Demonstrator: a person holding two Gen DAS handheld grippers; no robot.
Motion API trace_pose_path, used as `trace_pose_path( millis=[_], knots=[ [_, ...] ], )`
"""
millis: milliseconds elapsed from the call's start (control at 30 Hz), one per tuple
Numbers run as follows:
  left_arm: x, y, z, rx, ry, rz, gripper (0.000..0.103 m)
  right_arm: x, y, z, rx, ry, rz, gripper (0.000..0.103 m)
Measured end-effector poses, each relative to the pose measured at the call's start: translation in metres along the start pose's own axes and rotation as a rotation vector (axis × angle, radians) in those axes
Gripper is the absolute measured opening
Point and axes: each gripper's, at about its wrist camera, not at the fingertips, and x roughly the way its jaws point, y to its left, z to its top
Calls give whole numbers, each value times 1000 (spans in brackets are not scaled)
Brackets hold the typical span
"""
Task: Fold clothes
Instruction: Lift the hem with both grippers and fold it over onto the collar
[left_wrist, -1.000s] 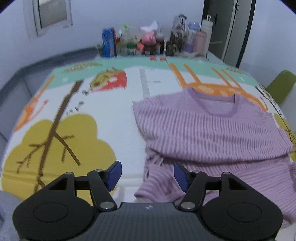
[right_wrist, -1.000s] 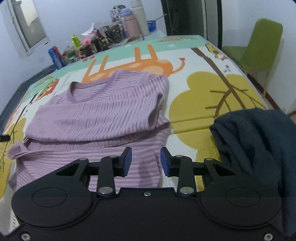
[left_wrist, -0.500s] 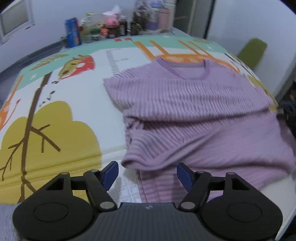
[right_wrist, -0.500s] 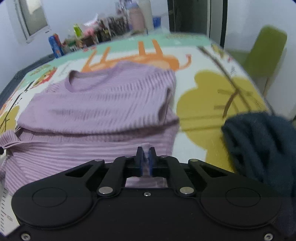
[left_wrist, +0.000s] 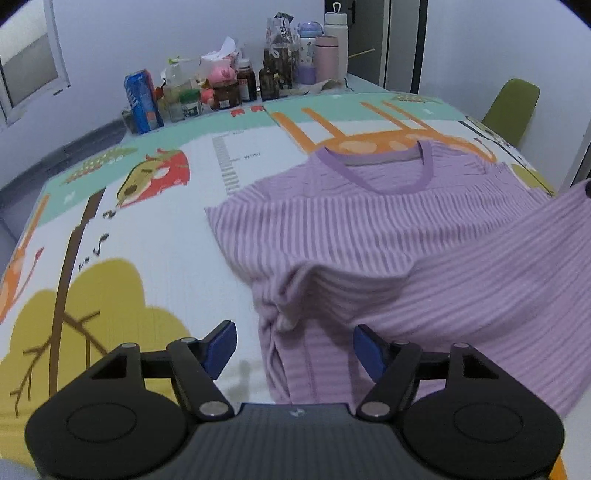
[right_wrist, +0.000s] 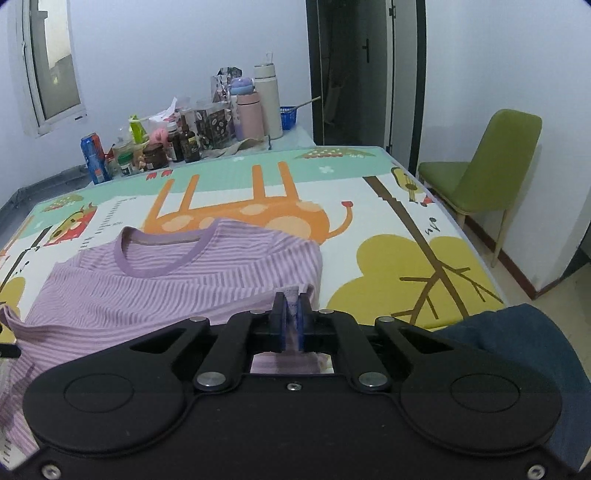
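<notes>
A purple striped shirt lies on the play mat, collar away from me; it also shows in the right wrist view. My right gripper is shut on the shirt's lower right hem and holds it lifted above the mat. In the left wrist view the lifted part hangs at the right. My left gripper is open, its blue pads on either side of the shirt's bunched lower left corner, not gripping it.
Bottles, jars and boxes crowd the table's far edge. A dark blue garment lies at the near right. A green chair stands to the right of the table.
My right gripper closed on the hem and has lifted it up. My left gripper moved in toward the shirt's lower left corner and stays open.
</notes>
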Motion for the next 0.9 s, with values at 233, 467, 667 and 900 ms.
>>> trace_pose_path(
  millis=[233, 467, 667, 900],
  knots=[
    [13, 1, 14, 26, -25, -46, 65, 8, -4, -5, 25, 31, -15, 4],
    [28, 8, 20, -46, 18, -115, 22, 10, -6, -9, 38, 46, -21, 4],
    [21, 14, 23, -79, 20, -100, 4, 9, -7, -10, 49, 47, -21, 4],
    [-11, 21, 19, -117, -28, -110, 3, -14, -8, -9, 68, 17, 5, 4]
  ],
)
